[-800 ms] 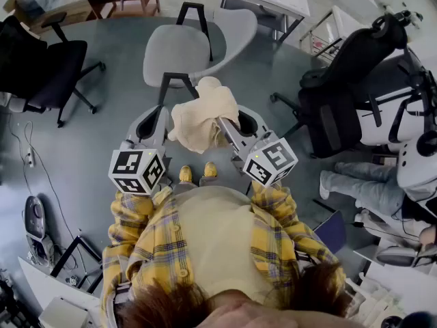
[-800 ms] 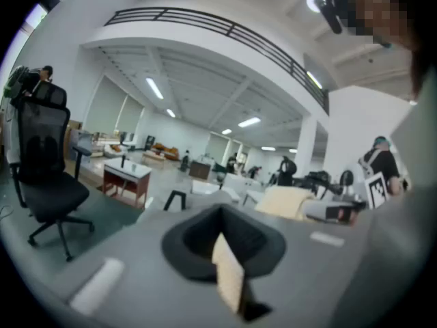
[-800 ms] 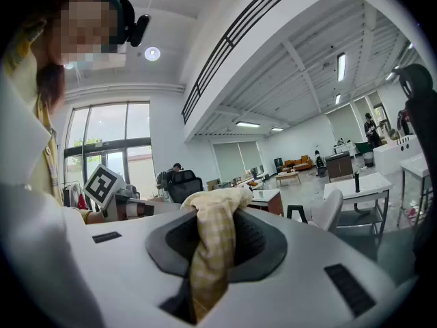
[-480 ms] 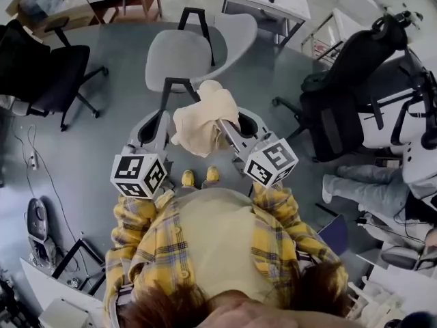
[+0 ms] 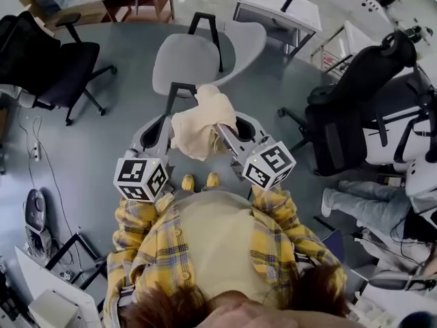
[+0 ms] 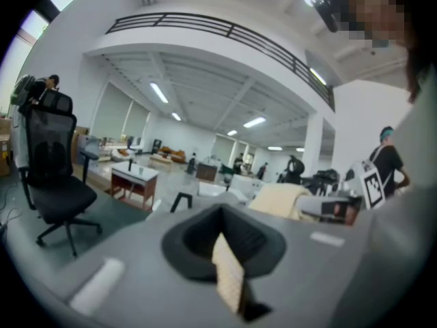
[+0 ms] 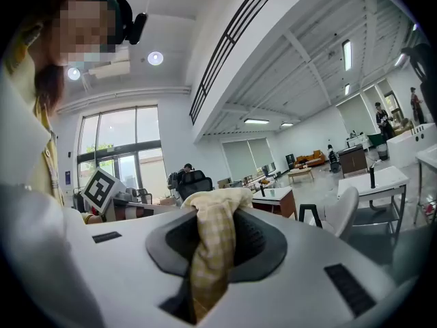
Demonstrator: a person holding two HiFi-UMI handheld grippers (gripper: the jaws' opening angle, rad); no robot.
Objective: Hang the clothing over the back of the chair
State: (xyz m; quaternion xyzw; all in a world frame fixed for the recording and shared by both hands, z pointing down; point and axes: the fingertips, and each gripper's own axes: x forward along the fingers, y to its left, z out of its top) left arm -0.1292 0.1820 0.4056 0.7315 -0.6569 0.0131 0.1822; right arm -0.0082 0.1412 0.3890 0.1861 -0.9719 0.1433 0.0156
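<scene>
The grey chair (image 5: 186, 63) stands just in front of the person. The cream checked clothing (image 5: 203, 118) hangs in the air near the chair's front edge, between the two grippers. The left gripper (image 5: 166, 125) is clamped on a thin corner of it, and the right gripper (image 5: 224, 127) is clamped on a thicker bunch.

Cloth (image 5: 203, 121): soft woven fabric, fine cream-yellow check, matt, crumpled.
Left gripper (image 5: 158, 121) and right gripper (image 5: 231, 125): smooth grey plastic bodies, matt with a faint sheen. The jaw recesses are black, ribbed and look rubbery.
Left cube (image 5: 140, 178), right cube (image 5: 268, 164): matt white faces, black print.
Chair (image 5: 198, 57): smooth grey moulded shell, satin finish. Its 2 visible legs are black and look like painted metal.
Floor (image 5: 102, 149): grey, smooth, low gloss.
Shirt (image 5: 150, 244): yellow plaid cloth, soft, matt.
Office chair (image 5: 58, 67): black fabric seat, matt.
</scene>
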